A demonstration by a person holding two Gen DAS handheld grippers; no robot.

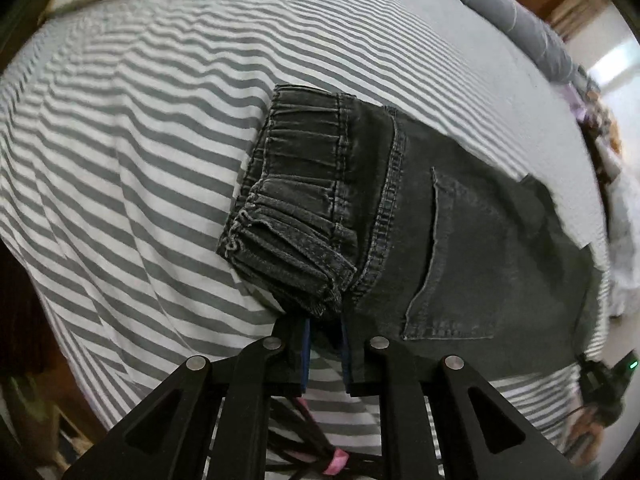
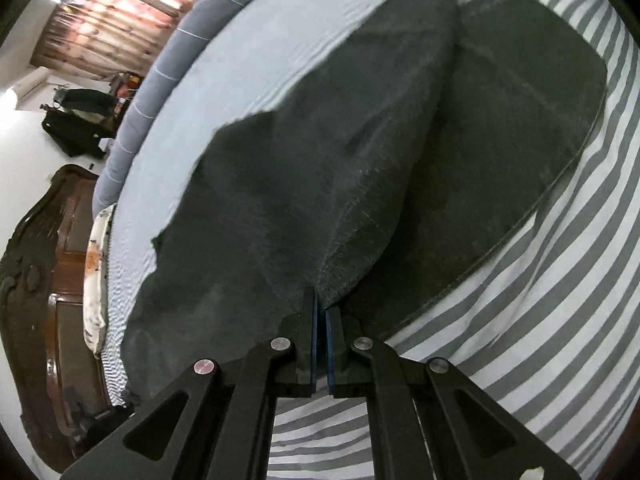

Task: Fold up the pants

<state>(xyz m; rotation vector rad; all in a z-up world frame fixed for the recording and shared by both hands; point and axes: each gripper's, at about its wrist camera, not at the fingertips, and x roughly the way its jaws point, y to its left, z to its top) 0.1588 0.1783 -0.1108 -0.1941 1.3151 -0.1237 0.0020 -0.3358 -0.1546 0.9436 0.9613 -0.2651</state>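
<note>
Pants (image 1: 460, 232) in both grippers' jaws, over striped sheet (image 1: 140, 160)

Pants (image 1: 460, 216): washed black denim, grey stitching. Bedsheet (image 1: 140, 140): grey-and-white stripes. Blanket (image 2: 160, 76): blue-grey, thin white lines. Gripper pads (image 2: 315, 340): blue on black fingers. Headboard (image 2: 48, 240): dark brown wood.

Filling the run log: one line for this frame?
left hand-held gripper: shut on pants waistband | right hand-held gripper: shut on pants leg fold | surface: striped bed sheet
</note>
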